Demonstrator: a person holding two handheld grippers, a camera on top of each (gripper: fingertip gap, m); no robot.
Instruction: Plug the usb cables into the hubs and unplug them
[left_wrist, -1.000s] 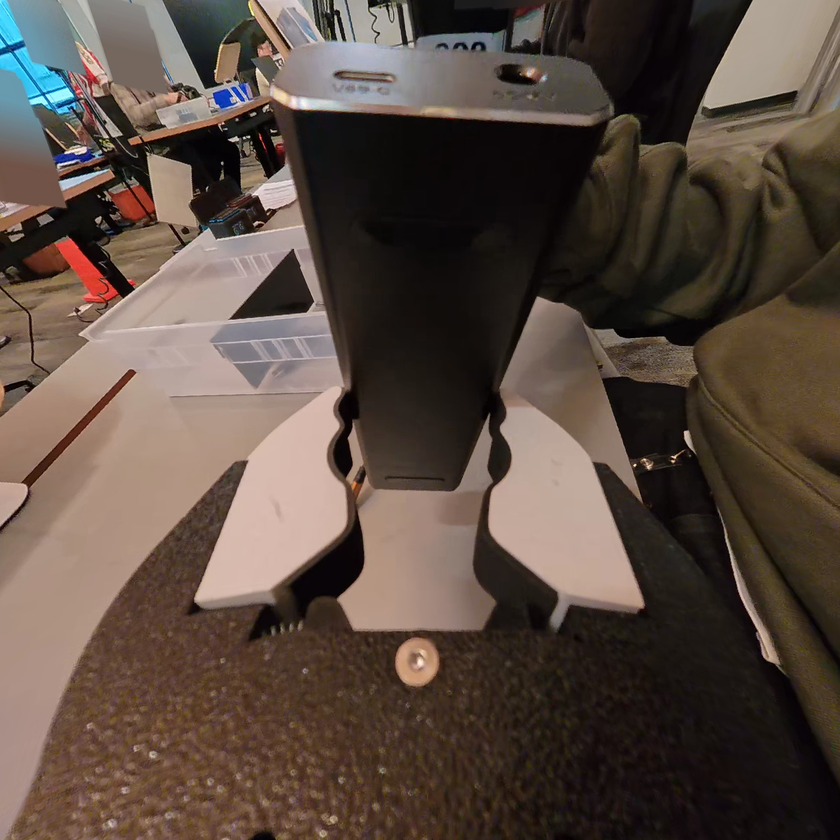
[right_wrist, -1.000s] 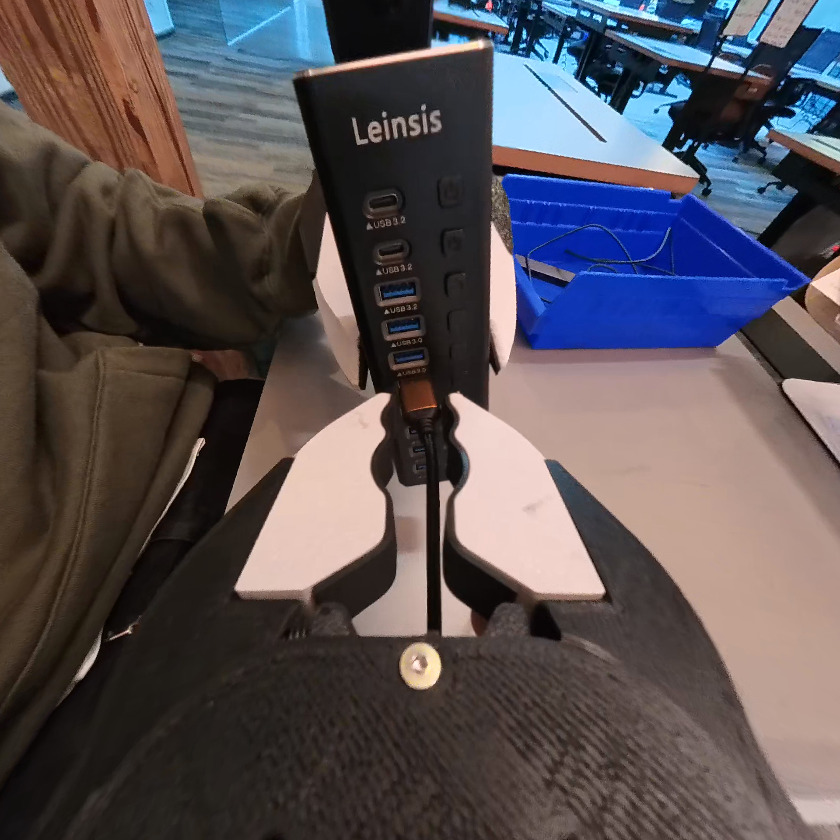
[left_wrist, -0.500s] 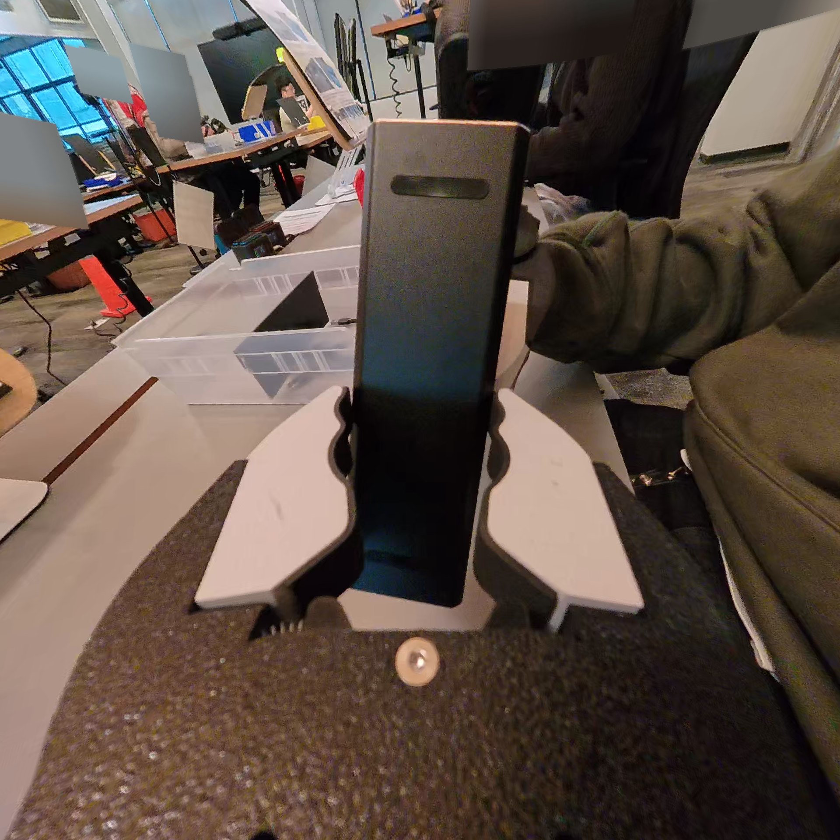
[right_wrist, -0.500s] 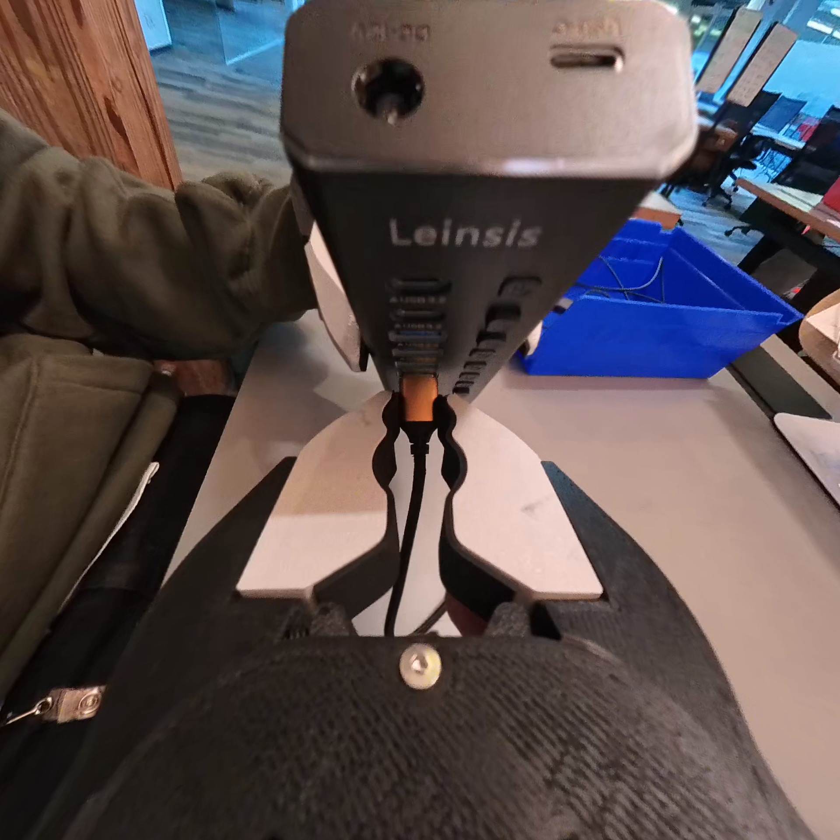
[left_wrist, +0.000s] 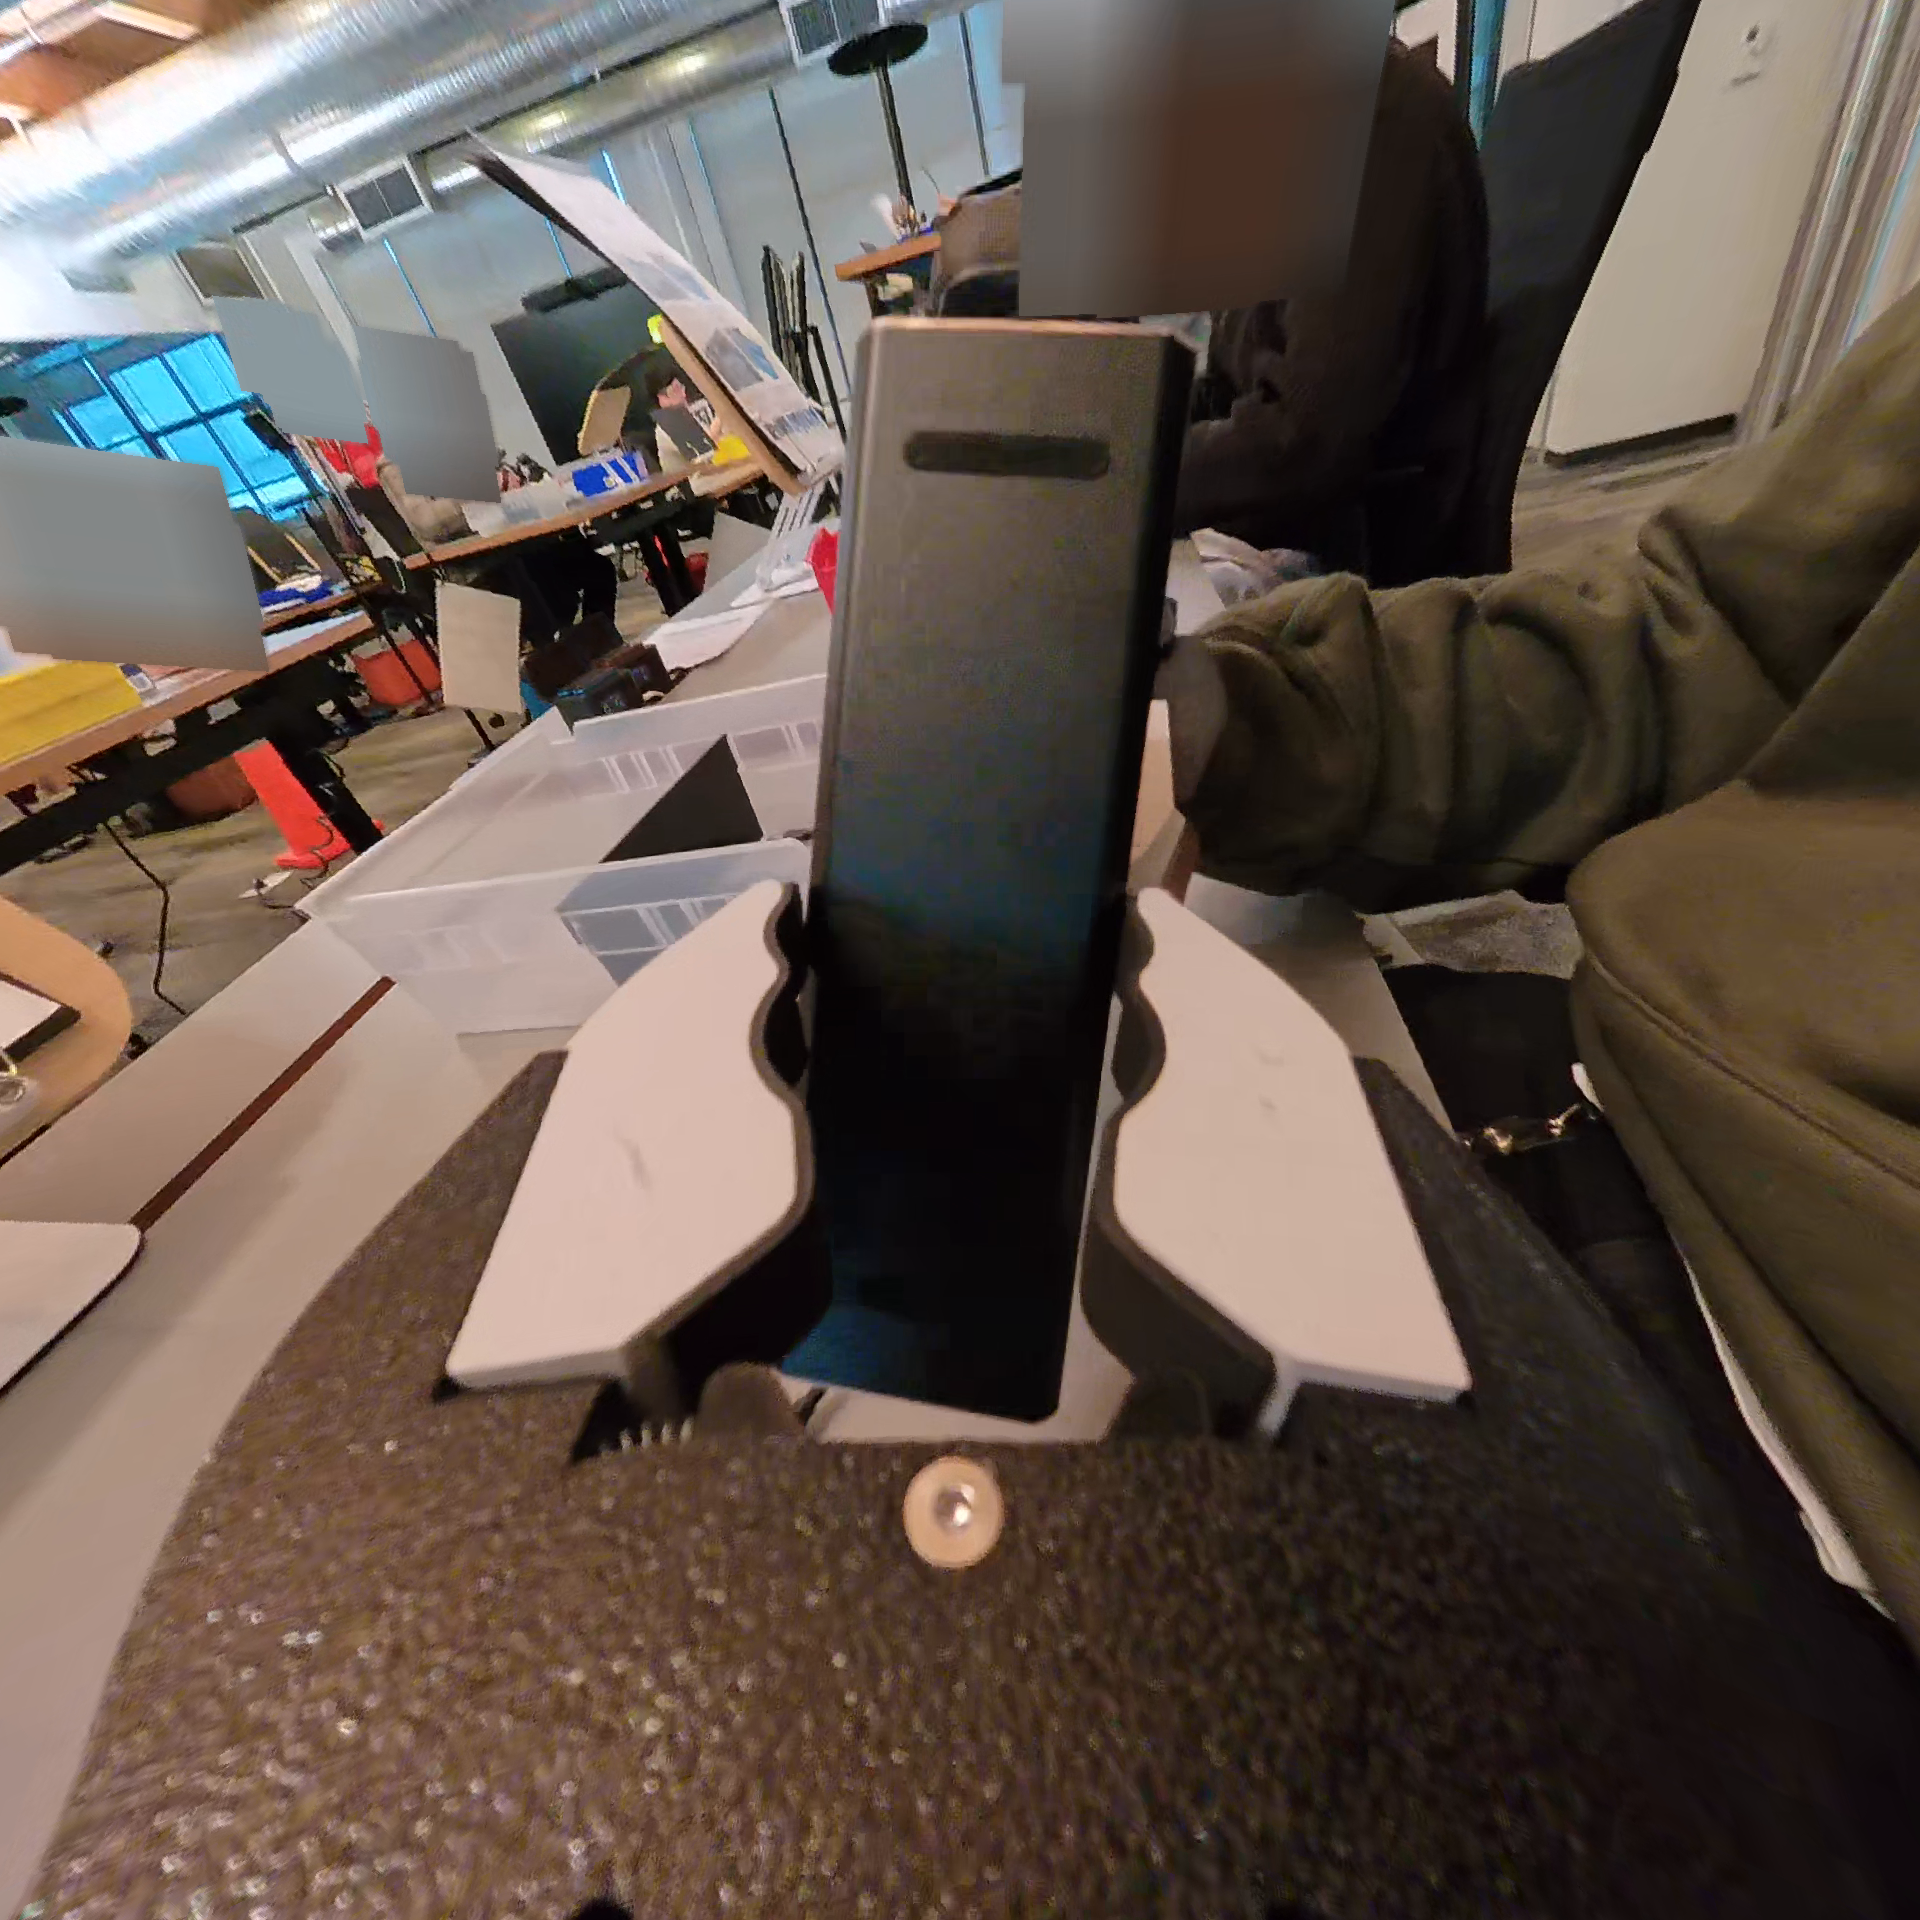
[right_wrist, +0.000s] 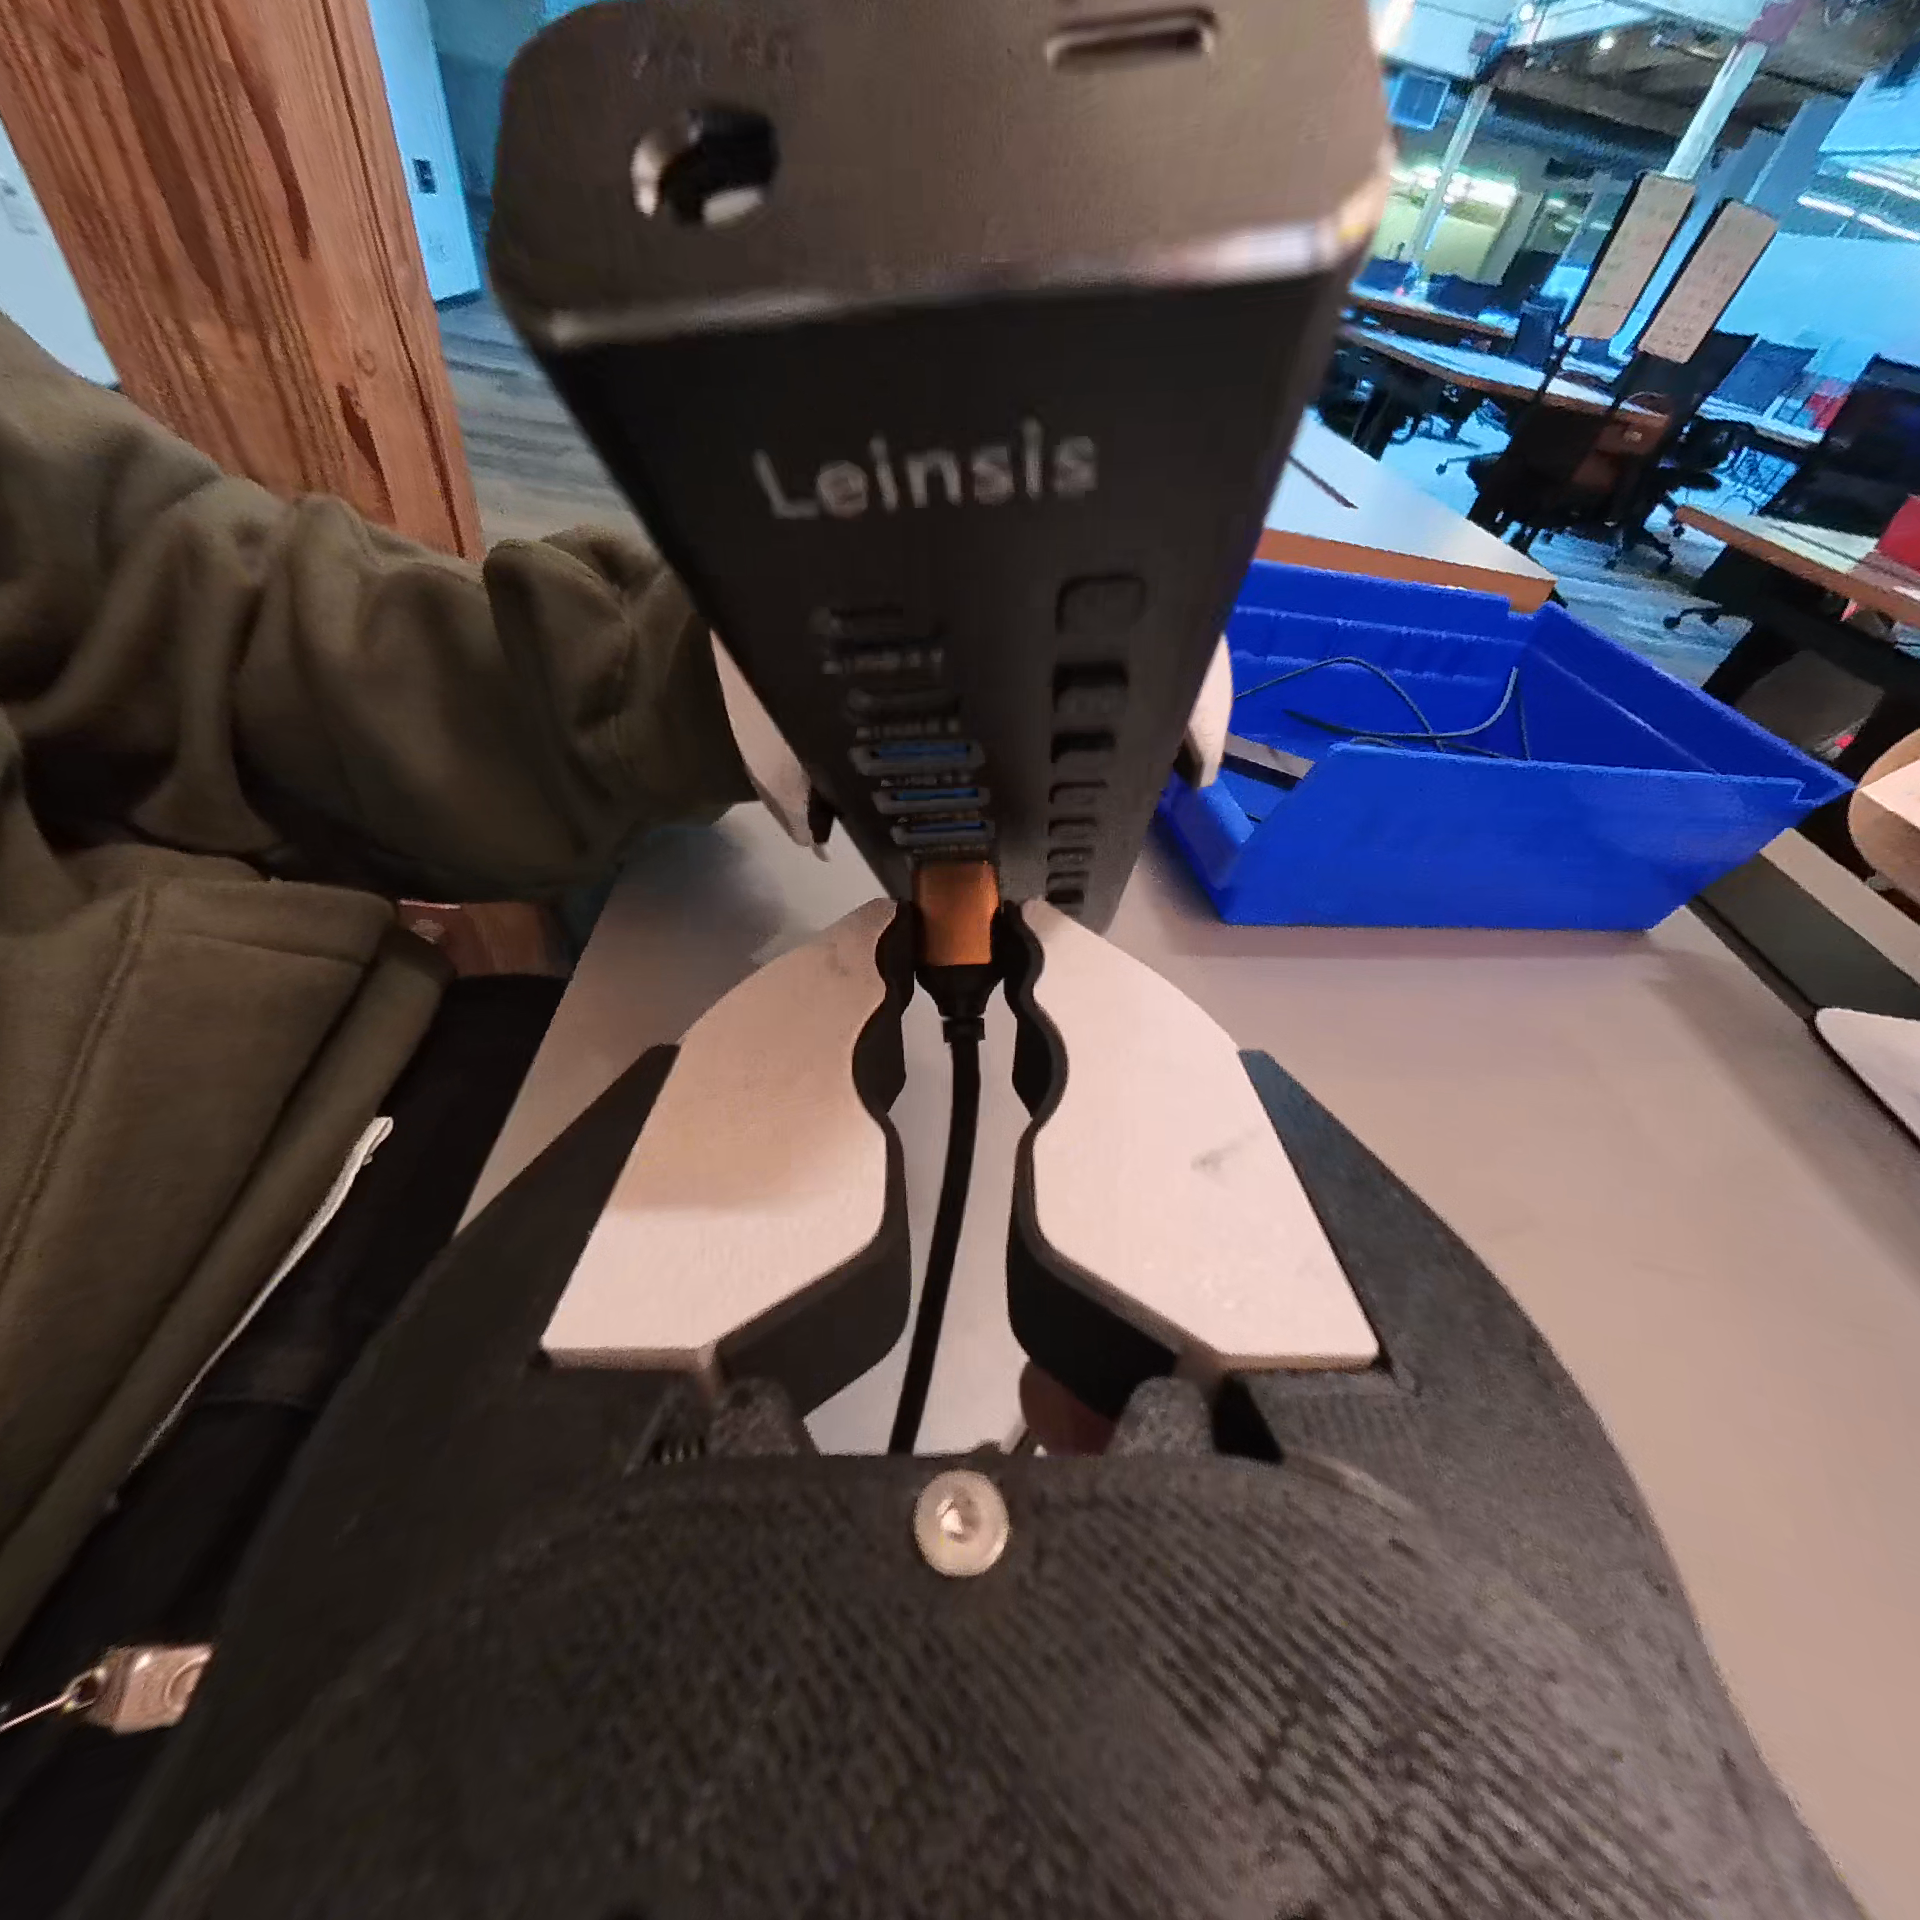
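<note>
We clamp the hub (left_wrist: 987, 831) in our left gripper (left_wrist: 961, 935) while our right gripper (right_wrist: 956, 925) pinches the orange plug (right_wrist: 954, 914) at a port; next, probably a straight, steady pull or push.

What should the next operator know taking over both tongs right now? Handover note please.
Left tongs: shut on the black USB hub, held upright above the table.
Right tongs: shut on the orange plug of the black cable, its tip at a port on the hub's face.
Done: plug appears to be in the hub; depth of seating not visible.
Left: pull it out. More cables lie in the blue bin.
</note>
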